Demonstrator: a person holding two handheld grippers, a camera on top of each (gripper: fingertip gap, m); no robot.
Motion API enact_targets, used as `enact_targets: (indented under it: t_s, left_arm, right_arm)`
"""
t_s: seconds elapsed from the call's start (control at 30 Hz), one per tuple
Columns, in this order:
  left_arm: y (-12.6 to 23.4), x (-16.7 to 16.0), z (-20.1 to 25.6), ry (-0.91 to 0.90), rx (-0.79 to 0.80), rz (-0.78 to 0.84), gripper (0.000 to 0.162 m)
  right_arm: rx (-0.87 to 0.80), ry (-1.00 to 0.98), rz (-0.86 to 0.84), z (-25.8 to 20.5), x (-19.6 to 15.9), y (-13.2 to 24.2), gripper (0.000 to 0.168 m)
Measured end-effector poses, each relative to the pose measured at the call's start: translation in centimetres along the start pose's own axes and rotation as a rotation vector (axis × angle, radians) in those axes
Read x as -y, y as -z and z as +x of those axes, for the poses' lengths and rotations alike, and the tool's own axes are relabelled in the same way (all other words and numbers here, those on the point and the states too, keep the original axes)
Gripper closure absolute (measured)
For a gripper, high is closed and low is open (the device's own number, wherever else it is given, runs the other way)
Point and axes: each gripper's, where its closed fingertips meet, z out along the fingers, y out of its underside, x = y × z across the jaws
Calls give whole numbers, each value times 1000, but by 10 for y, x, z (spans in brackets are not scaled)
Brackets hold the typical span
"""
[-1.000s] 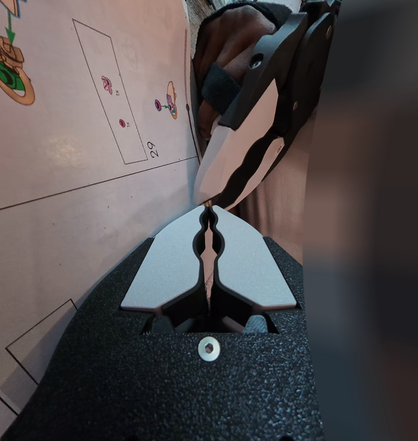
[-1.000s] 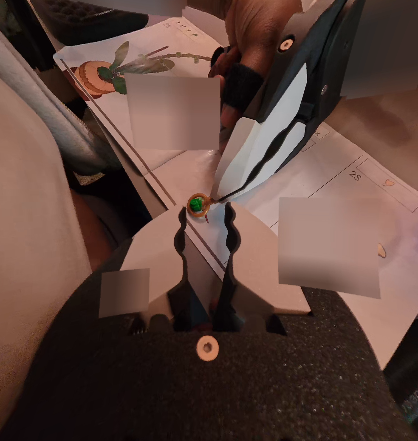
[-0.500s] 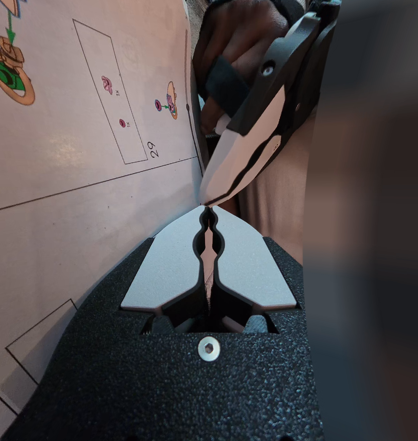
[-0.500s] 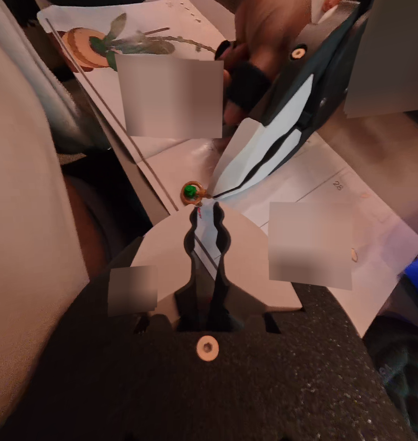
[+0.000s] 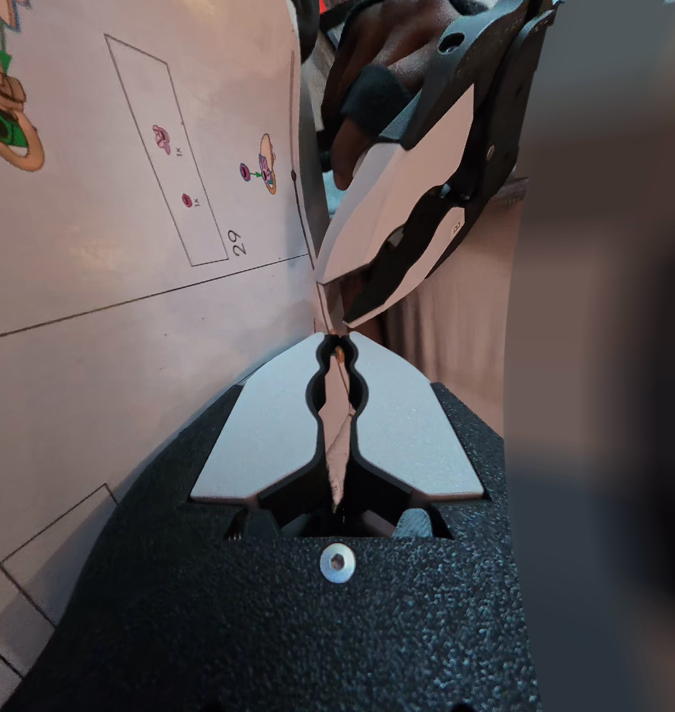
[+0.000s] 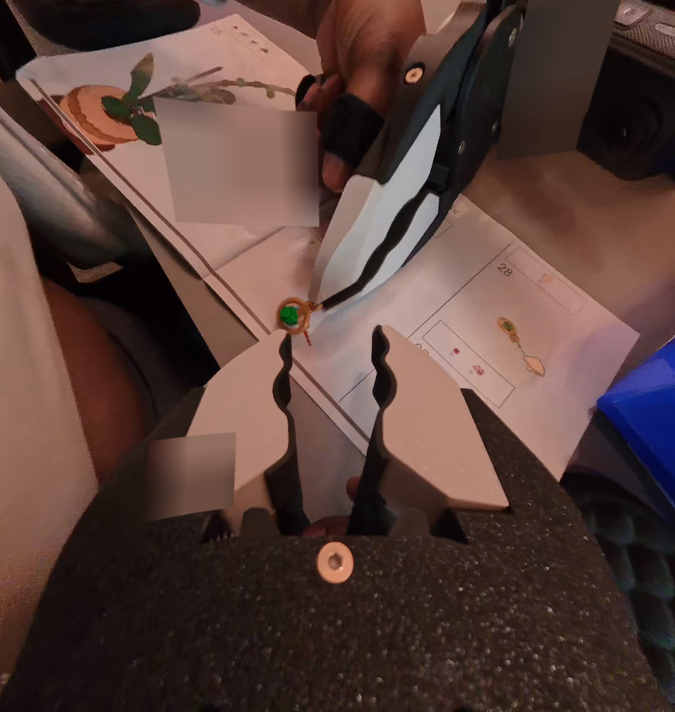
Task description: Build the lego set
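My left gripper (image 5: 338, 340) is shut on a small tan ring piece (image 6: 294, 316) with a green stud in its middle. In the left wrist view only a tan speck (image 5: 339, 351) of it shows between the tips. In the right wrist view the left gripper (image 6: 320, 306) comes down from above and holds the ring by its stem just over the instruction booklet (image 6: 478, 308). My right gripper (image 6: 332, 334) is open and empty, its left fingertip just below the ring. It also shows in the left wrist view (image 5: 335, 299), open, right in front of my left tips.
The open booklet (image 5: 135, 316) fills the left of the left wrist view. A blue box (image 6: 655, 408) lies at the right edge, and a dark device (image 6: 636, 127) stands at the far right. The person's clothing (image 6: 20, 346) is close on the left. Less than 4 cm separates the two grippers' tips.
My right gripper narrowed close to the ring half a second ago and has now opened wide. My left gripper still holds the ring in about the same place.
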Motion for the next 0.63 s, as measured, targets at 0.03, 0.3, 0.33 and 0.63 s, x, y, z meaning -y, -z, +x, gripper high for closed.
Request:
enact_targets:
  t_s: [0.03,0.3,0.33,0.63]
  left_arm:
    - [1,1,1,1,-1,16,153]
    - [18,12,5,8,59,207,147]
    - [23,16,6,3,67,265,151]
    - [64,28,44,-121,76,877,161]
  right_arm:
    - [-5,21,-13,1,-2,0,127]
    - [-19,9,3,6,0,7,124]
    - [-16,-14,20,6,2,8,125]
    - [308,-637,393,14,51,20,146]
